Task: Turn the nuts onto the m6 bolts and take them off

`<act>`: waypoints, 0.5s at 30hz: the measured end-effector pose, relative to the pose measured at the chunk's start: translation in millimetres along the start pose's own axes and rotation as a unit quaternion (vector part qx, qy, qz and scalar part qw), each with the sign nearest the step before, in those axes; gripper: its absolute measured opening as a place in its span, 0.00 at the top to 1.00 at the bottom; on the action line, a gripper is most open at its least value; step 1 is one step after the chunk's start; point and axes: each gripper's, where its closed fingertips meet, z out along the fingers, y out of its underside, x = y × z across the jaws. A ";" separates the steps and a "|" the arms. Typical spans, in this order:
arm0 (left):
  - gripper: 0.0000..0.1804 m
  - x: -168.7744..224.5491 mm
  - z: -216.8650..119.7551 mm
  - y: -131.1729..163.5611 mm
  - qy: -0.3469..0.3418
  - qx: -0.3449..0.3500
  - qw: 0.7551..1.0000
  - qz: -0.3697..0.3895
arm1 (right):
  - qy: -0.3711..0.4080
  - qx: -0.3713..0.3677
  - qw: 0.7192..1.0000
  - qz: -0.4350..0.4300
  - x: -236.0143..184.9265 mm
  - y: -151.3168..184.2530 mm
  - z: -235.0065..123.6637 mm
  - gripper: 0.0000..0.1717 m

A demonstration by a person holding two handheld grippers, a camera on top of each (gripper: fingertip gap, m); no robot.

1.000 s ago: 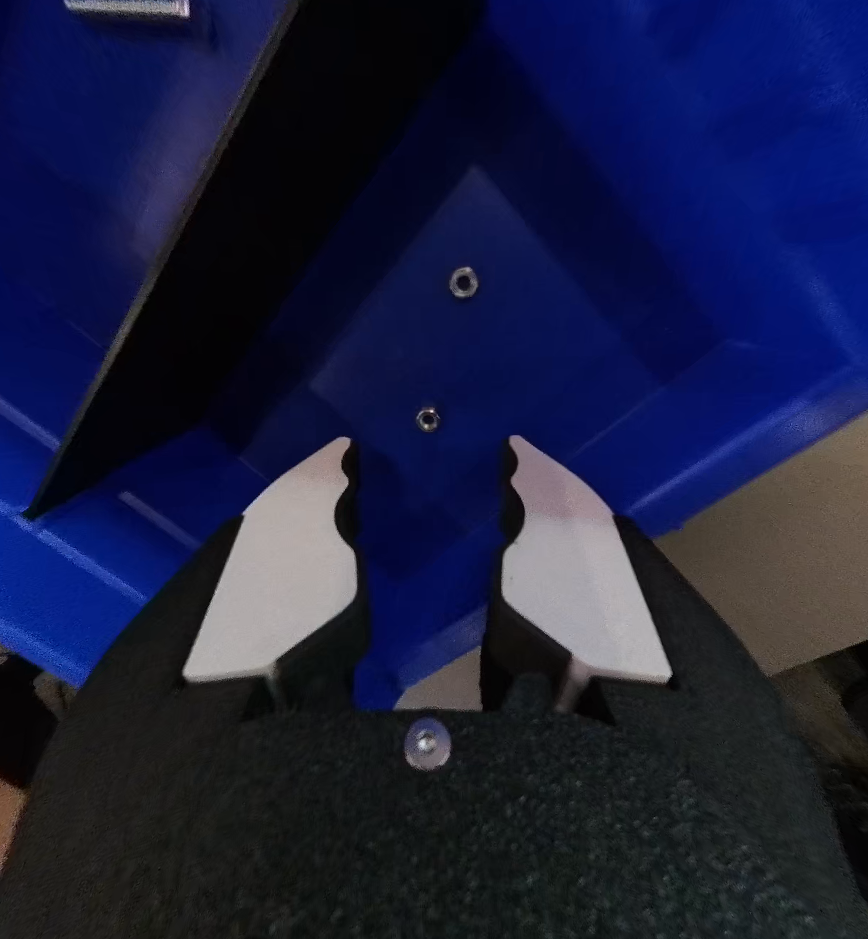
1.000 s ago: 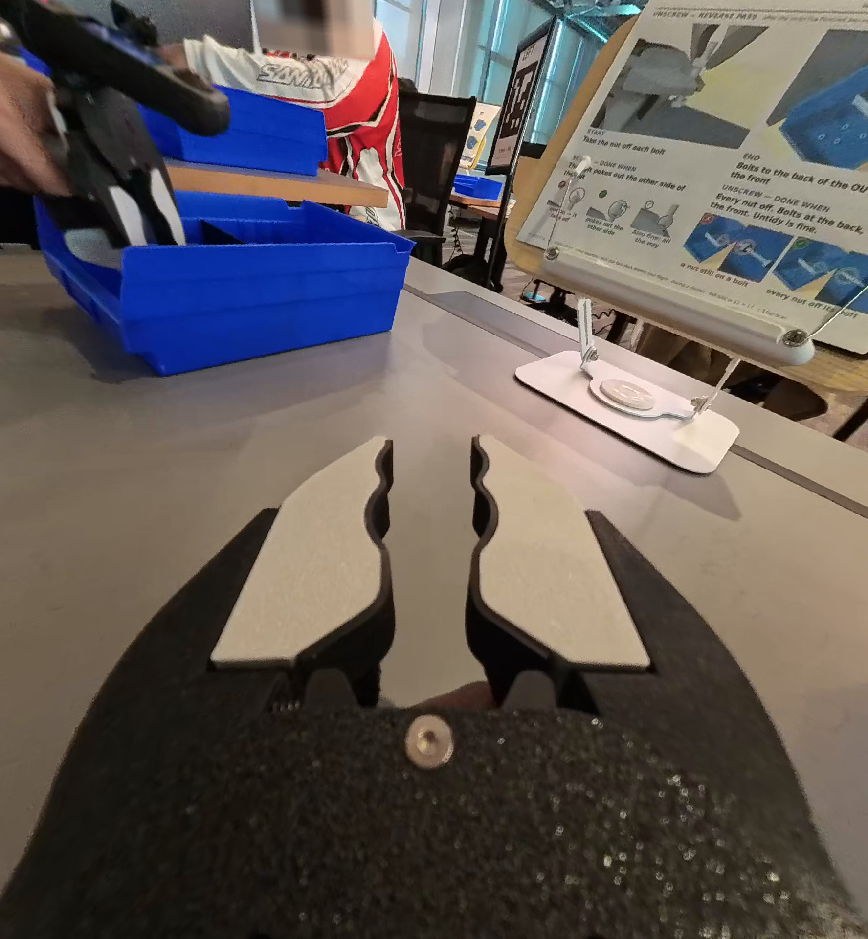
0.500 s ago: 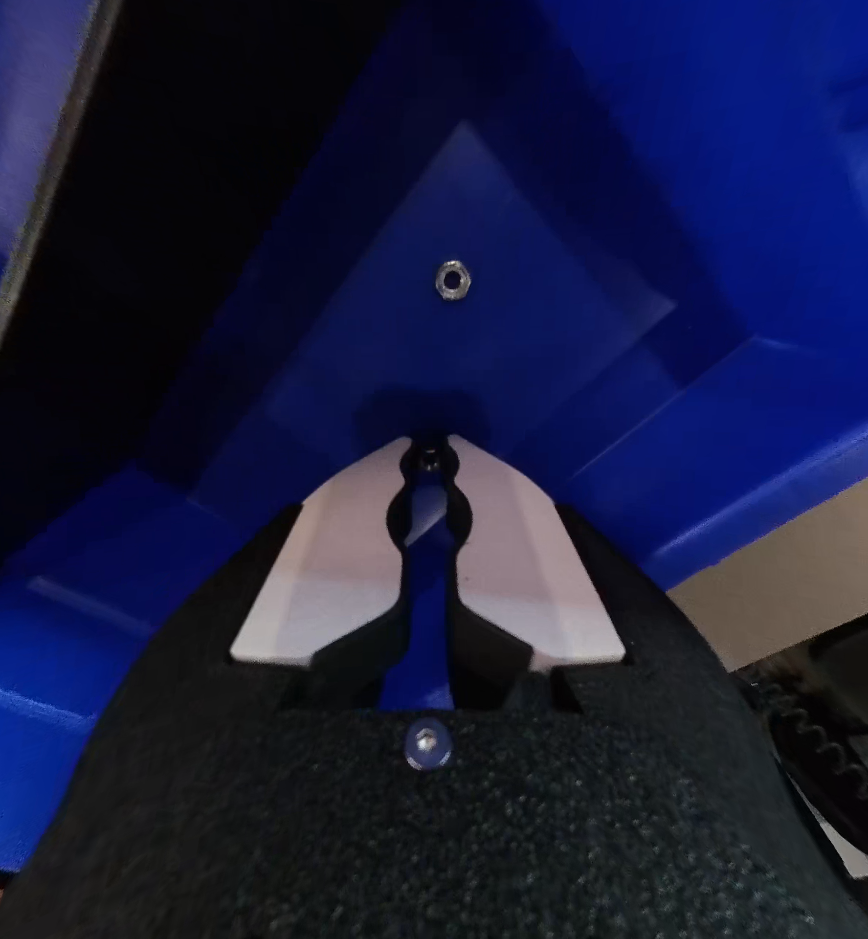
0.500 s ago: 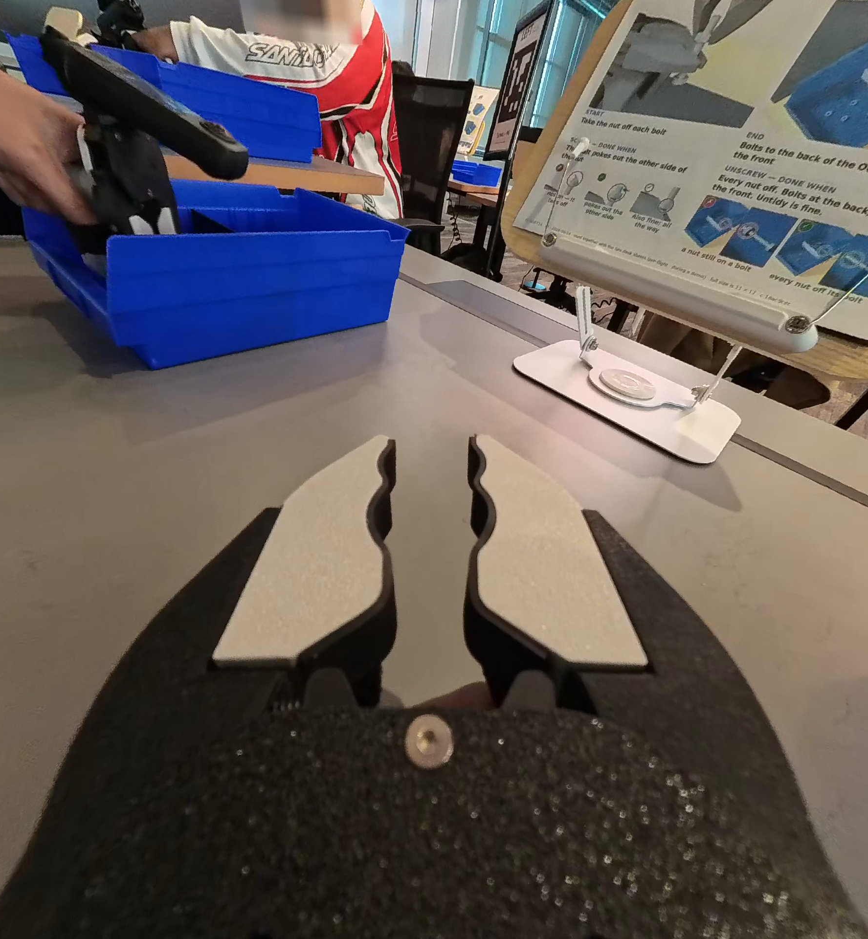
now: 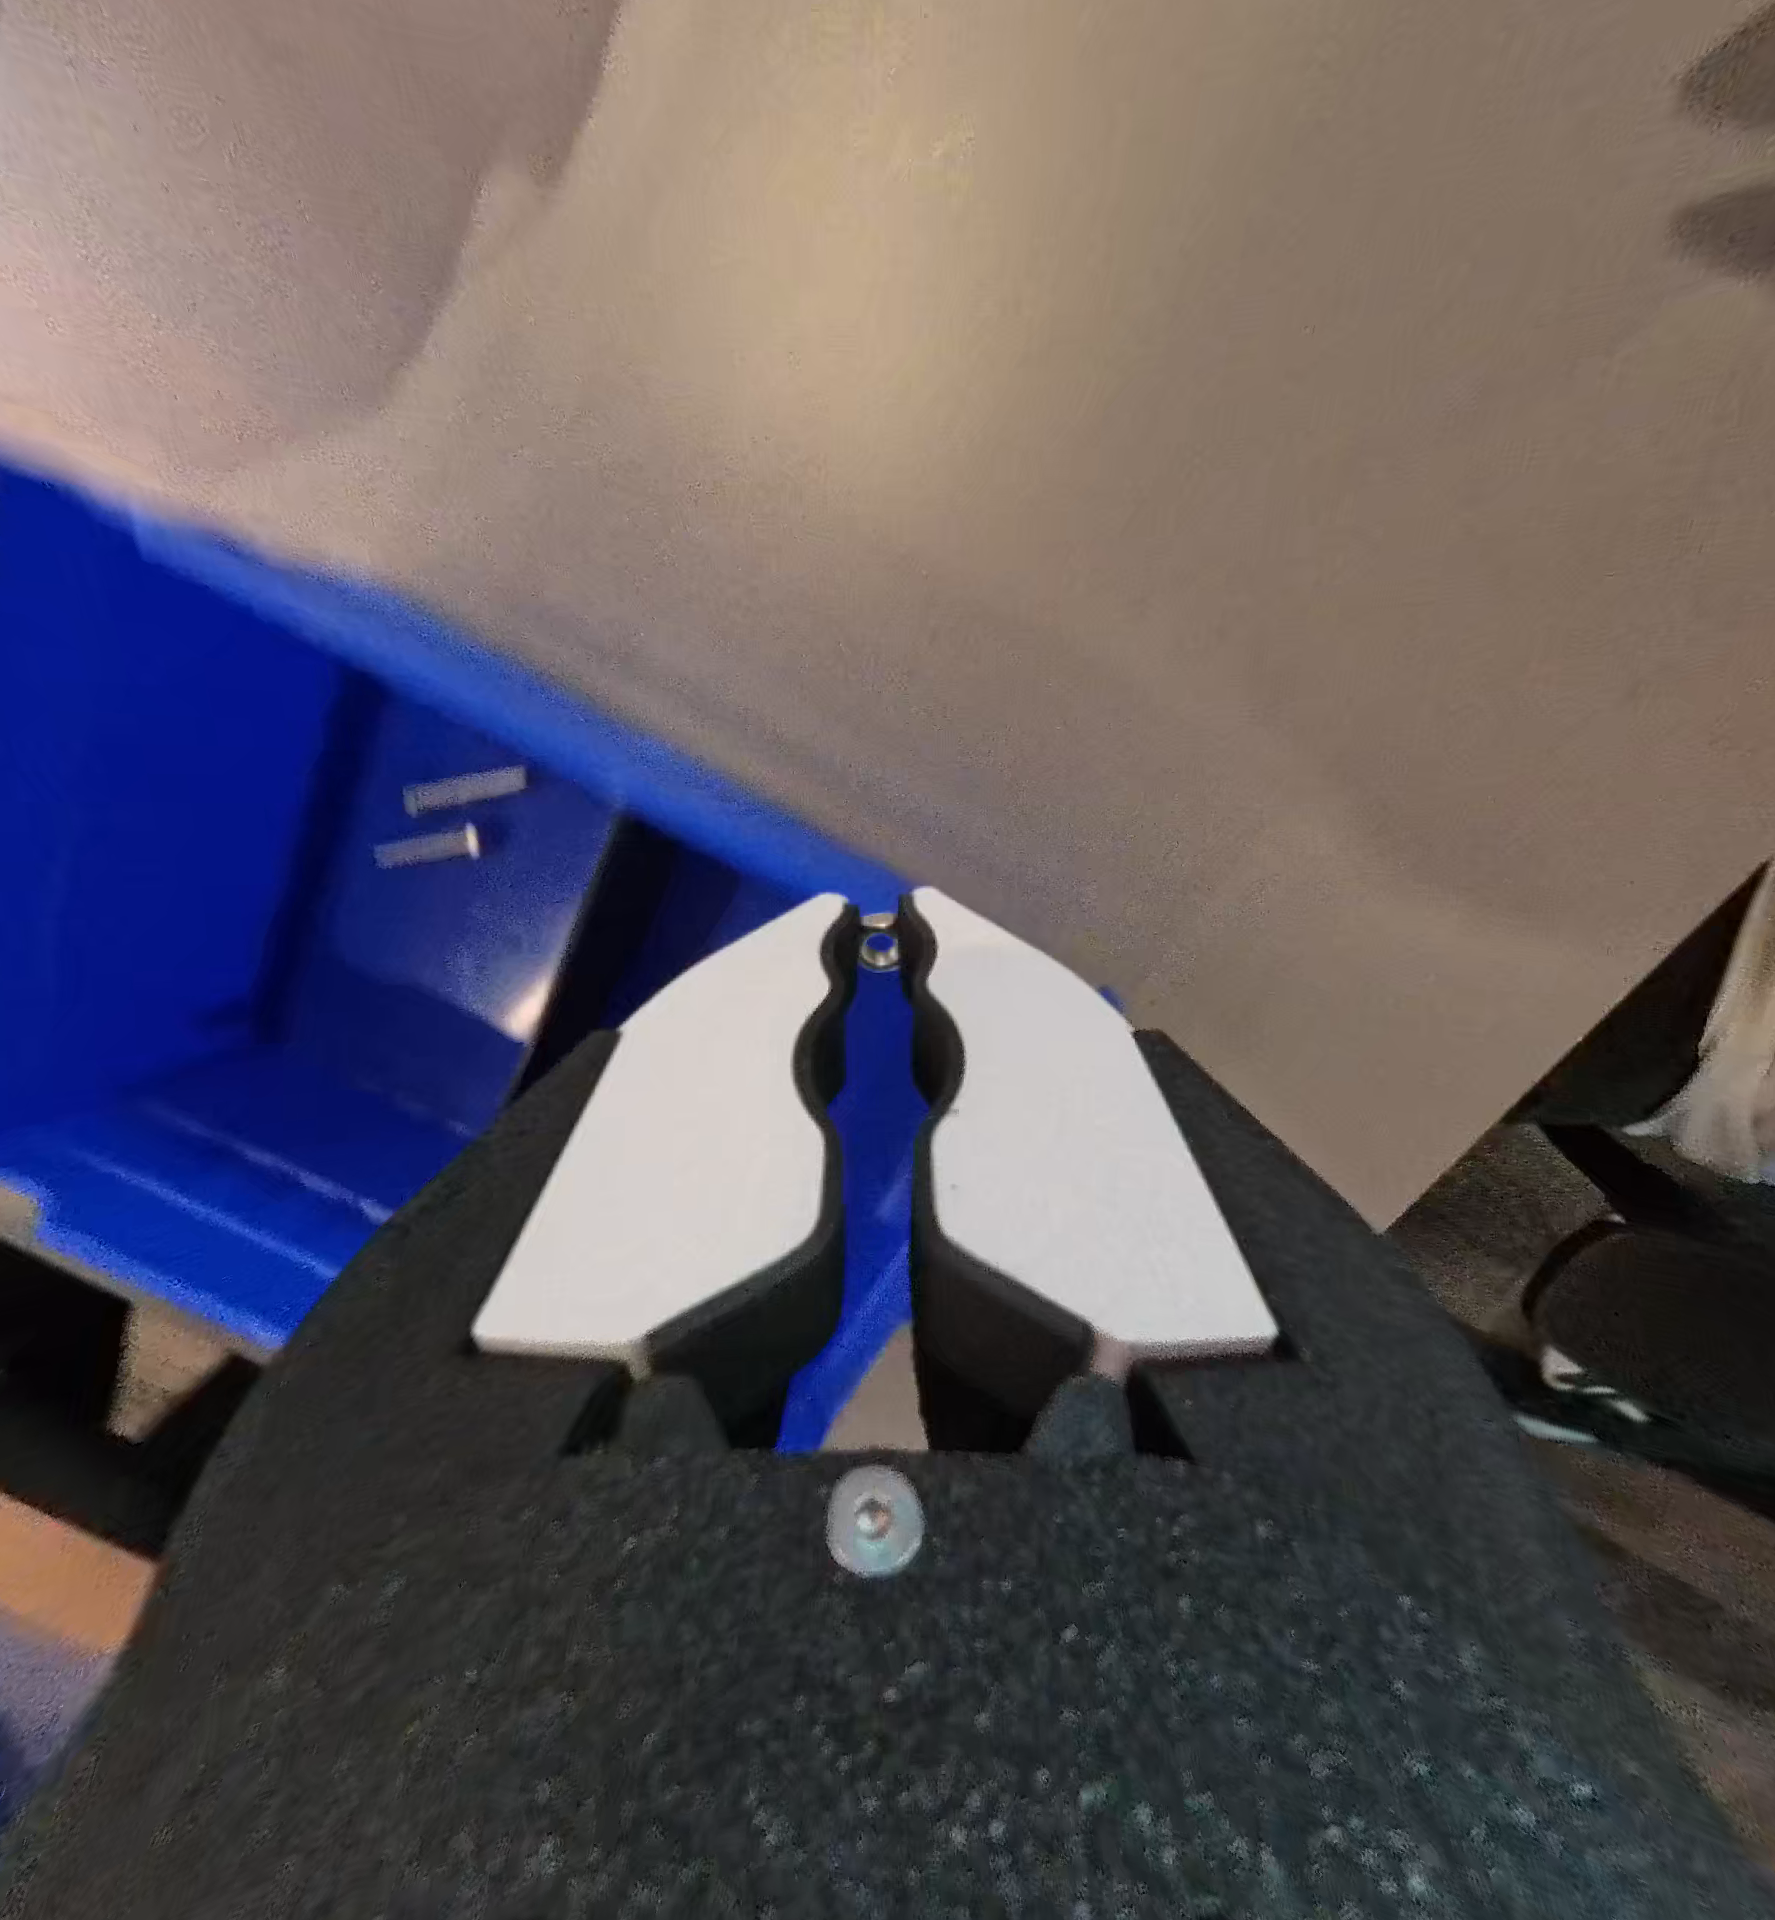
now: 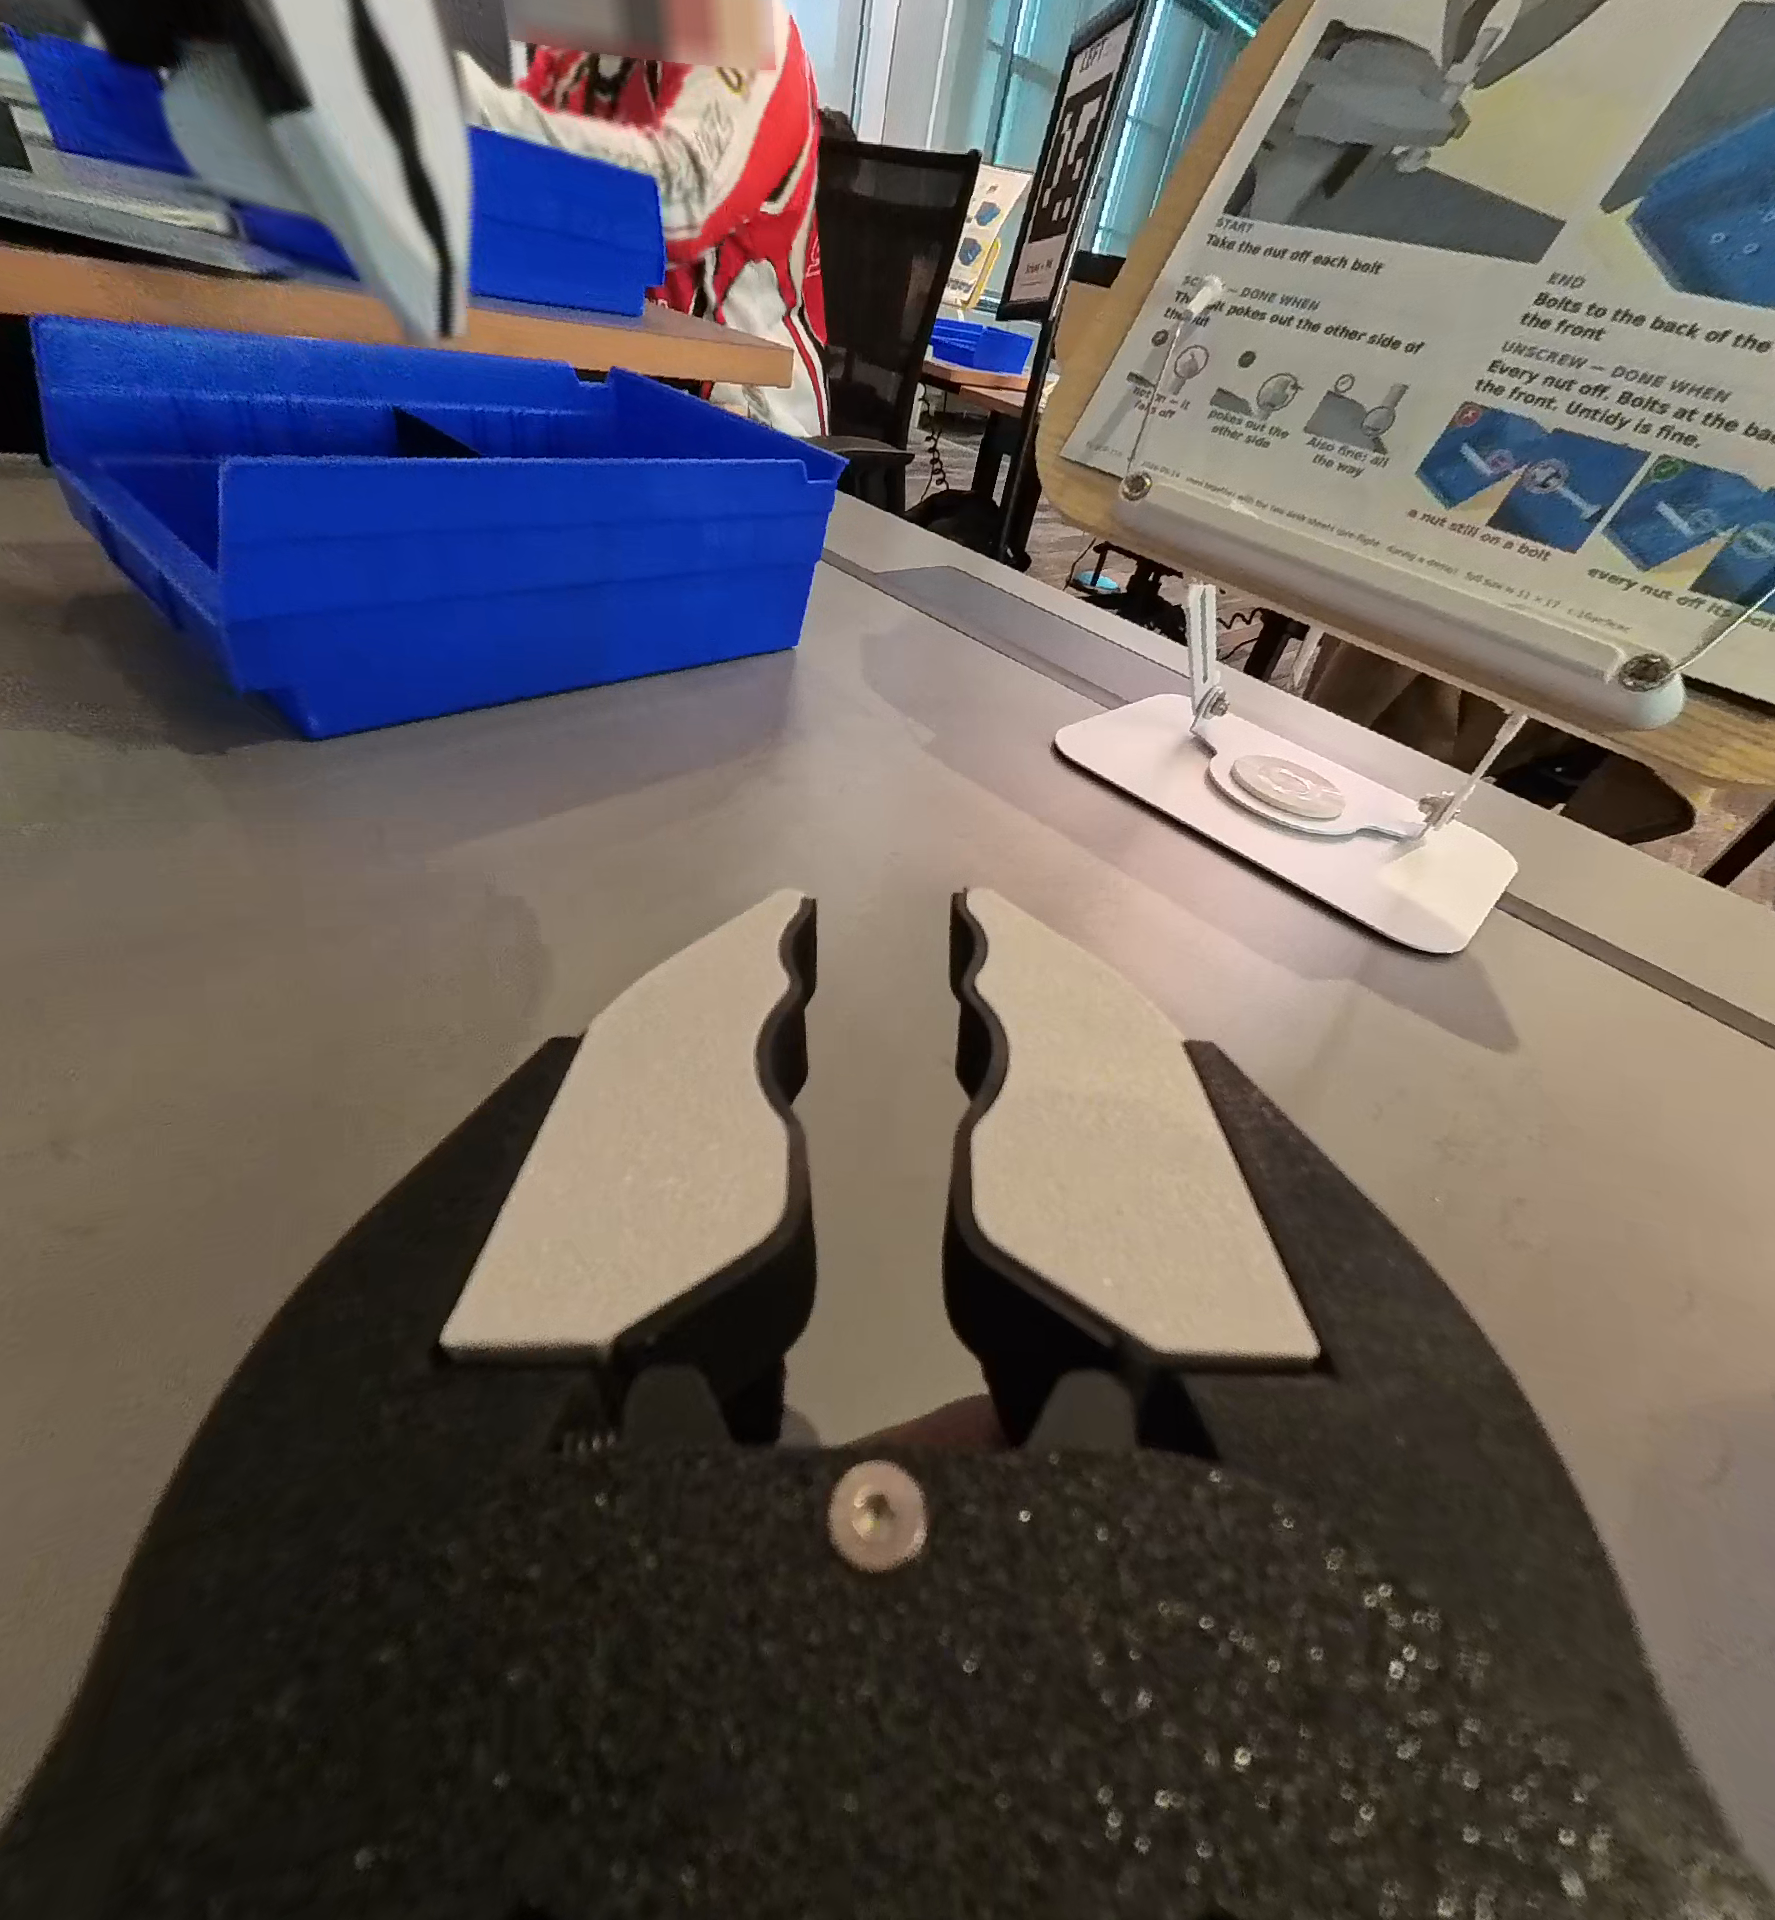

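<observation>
the left gripper (image 5: 877,940) has its fingers closed on a small silver nut (image 5: 877,948), pinched only at the very tips, above the blue bin (image 5: 187,935). the right gripper (image 6: 883,914) is open and empty over the grey worktop (image 6: 239,987). two bolts (image 5: 441,821) lie farther back in the bin. with so little nut between the tips, i think it may slip or twist out if it is carried fast.

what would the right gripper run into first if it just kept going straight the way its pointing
Likely nothing soon. The right gripper, open with nothing between its fingers, points along bare grey table, between the blue bin on its left and the white stand base on its right. Depth is hard to judge, but the far table edge looks first.
</observation>
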 end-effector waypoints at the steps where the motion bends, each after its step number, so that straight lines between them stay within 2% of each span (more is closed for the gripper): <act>1: 0.96 9.0 1.1 -21.7 0.001 0.001 1.000 0.023 | 0.000 0.000 1.000 -0.001 -0.1 -0.2 0.1 0.86; 3: 0.96 26.1 16.1 -62.8 0.009 -0.005 0.998 0.059 | 0.000 0.003 1.000 -0.002 0.0 -1.1 -0.5 0.86; 7: 0.96 50.7 78.9 -129.7 0.050 -0.033 0.995 0.081 | 0.002 0.003 1.000 -0.005 0.5 -0.6 -1.2 0.86; 10: 0.96 54.7 118.3 -164.9 0.052 -0.052 0.994 0.081 | 0.003 0.002 1.000 -0.006 0.7 -0.4 -1.4 0.86; 15: 0.96 61.7 148.6 -209.8 0.073 -0.029 0.994 0.071 | 0.007 -0.001 1.000 -0.008 2.2 0.7 -0.9 0.86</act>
